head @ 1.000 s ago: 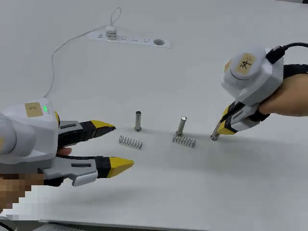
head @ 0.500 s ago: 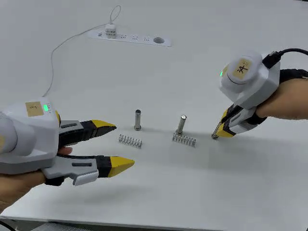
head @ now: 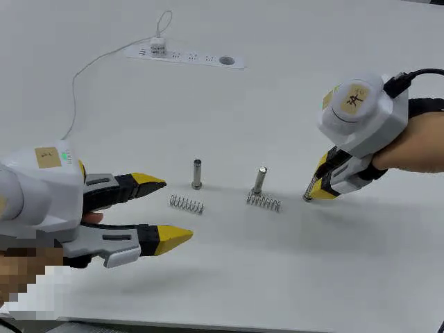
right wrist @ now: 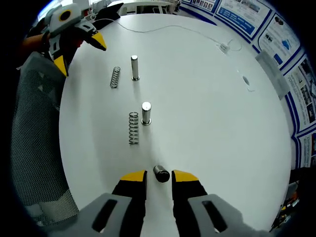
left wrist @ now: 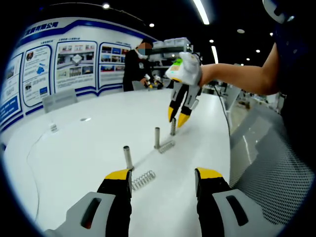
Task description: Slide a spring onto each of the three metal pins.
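Right gripper view: claw (right wrist: 159, 175) perhaps gripping pin (right wrist: 161, 173).

Glossy polished metal is seen on the left pin (head: 197, 173) and the middle pin (head: 259, 180). The wire spring (head: 187, 203) at the left pin's 6 o'clock is duller. The white tabletop (head: 277, 104) is matt and smooth.

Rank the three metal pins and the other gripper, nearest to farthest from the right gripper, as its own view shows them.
1. Nearest pin, between the yellow fingers.
2. Middle pin, straight ahead, bare.
3. Far pin, beyond it.
4. Left gripper, upper left.
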